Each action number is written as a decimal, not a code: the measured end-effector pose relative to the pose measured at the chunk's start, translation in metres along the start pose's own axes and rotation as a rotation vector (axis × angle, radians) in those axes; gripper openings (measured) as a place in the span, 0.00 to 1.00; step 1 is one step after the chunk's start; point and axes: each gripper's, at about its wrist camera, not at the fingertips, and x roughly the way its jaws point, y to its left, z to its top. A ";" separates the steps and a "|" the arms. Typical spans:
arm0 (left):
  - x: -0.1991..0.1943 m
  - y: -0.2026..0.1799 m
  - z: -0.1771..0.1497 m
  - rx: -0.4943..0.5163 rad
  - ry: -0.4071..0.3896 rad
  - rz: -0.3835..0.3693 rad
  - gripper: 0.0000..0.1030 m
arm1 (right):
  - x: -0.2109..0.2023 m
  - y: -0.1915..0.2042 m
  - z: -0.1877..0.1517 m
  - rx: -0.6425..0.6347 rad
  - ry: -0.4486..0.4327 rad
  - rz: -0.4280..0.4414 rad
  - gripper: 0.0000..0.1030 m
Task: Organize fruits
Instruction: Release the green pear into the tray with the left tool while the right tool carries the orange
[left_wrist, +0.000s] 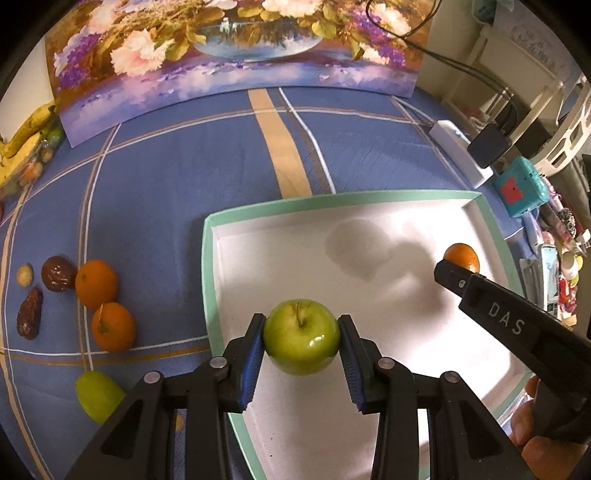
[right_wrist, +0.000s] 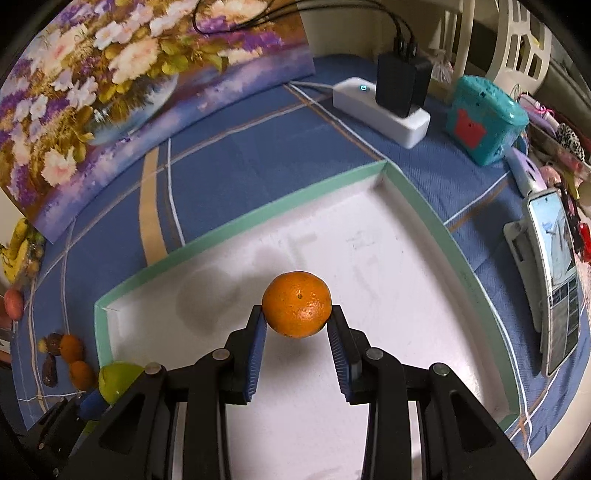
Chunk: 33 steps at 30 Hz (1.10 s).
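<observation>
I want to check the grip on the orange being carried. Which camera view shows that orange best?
The right wrist view: the orange sits centred and whole between the right gripper pads, above the white tray. The left wrist view shows only part of it at the far right, behind the gripper's finger.

A lived-in home: a blue plaid cloth (left_wrist: 166, 192) covers the bench, a floral painting (left_wrist: 229, 55) leans at 12 o'clock, and a power strip (right_wrist: 380, 110), phone (right_wrist: 554, 280) and trinkets crowd 3 o'clock.
</observation>
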 end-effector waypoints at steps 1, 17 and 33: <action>0.002 0.000 -0.001 0.000 0.004 0.004 0.40 | 0.002 -0.001 0.000 0.002 0.006 -0.003 0.35; 0.004 0.003 0.000 -0.008 0.014 0.010 0.40 | 0.014 -0.005 -0.008 0.006 0.050 -0.022 0.35; -0.017 0.001 0.003 0.003 -0.024 0.003 0.55 | 0.007 -0.003 -0.004 -0.009 0.029 -0.043 0.36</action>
